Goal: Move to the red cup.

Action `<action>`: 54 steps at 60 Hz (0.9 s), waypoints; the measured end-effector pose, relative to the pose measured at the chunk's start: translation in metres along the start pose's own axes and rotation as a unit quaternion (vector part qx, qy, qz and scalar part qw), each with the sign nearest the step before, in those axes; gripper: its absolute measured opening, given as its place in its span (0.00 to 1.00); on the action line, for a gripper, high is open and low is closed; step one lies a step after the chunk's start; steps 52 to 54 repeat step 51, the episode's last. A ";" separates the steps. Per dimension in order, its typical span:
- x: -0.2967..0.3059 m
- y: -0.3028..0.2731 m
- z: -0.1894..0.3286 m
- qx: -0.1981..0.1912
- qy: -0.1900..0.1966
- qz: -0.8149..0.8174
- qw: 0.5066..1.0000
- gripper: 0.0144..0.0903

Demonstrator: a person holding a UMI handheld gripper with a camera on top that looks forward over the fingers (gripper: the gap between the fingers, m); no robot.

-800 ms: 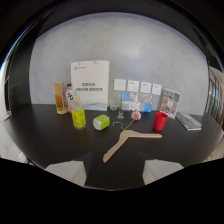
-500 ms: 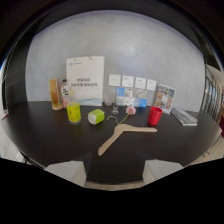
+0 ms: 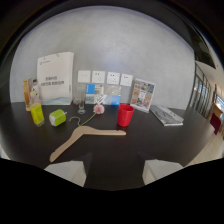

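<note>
I am logging: dark table (image 3: 165,145); white bag (image 3: 55,78) standing at the back wall; wooden hanger (image 3: 82,138) lying ahead of my gripper (image 3: 116,172), fingers spreading wide, holding nothing; red cup (image 3: 125,115) standing upright beyond hanger, right of pink flower (image 3: 98,109).

1 red cup (image 3: 125,115), 1 wooden hanger (image 3: 82,138), 1 white bag (image 3: 55,78).

Your tongs (image 3: 116,172) hang level above the table (image 3: 165,142), both pale fingers (image 3: 67,171) spread apart, gripping nothing.
</note>
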 end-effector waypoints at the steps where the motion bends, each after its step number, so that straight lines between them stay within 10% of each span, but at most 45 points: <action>1: 0.003 -0.002 0.005 0.000 0.000 -0.001 1.000 0.94; 30: 0.058 -0.052 0.173 -0.012 -0.051 -0.011 0.999 0.93; 54: 0.055 -0.051 0.212 -0.029 -0.079 -0.015 0.996 0.94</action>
